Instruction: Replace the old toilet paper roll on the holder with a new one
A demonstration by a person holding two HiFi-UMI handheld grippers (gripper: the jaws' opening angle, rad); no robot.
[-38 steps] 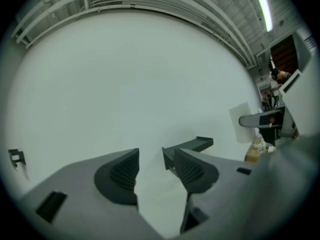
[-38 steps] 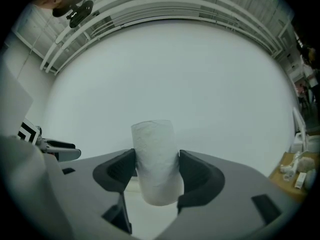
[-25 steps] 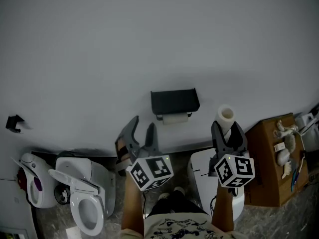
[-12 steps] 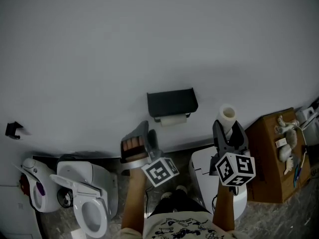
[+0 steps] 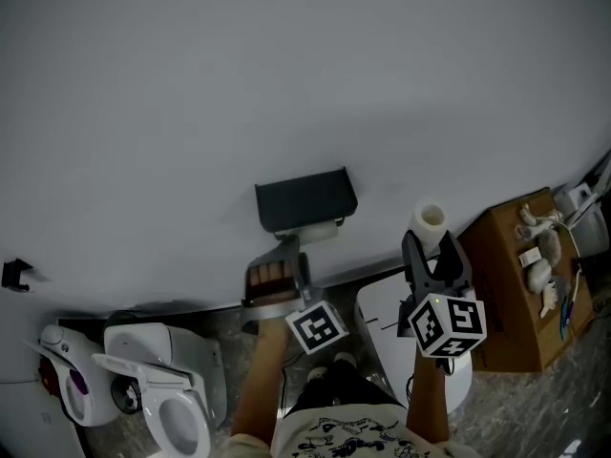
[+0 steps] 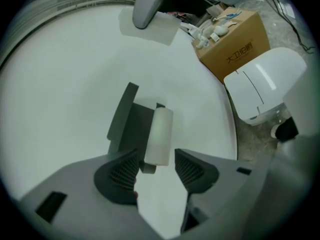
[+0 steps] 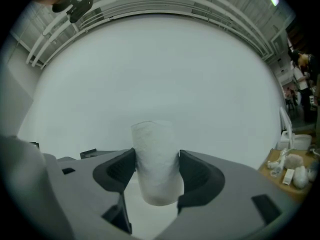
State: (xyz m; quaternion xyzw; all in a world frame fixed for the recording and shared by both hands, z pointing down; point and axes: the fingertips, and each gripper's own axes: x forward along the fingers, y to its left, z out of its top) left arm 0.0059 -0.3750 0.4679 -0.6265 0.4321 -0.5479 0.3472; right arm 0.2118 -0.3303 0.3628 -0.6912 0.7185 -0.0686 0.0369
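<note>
Left tool: jaws apart, nothing between them, just short of the old roll on the wall holder.
Right tool: clamped on the upright new roll.

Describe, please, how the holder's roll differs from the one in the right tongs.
The old roll hangs on the dark holder; the new roll is clamped in the right tongs. The old roll lies sideways; the new roll stands on end. The old roll looks slimmer than the new. Both are white.
</note>
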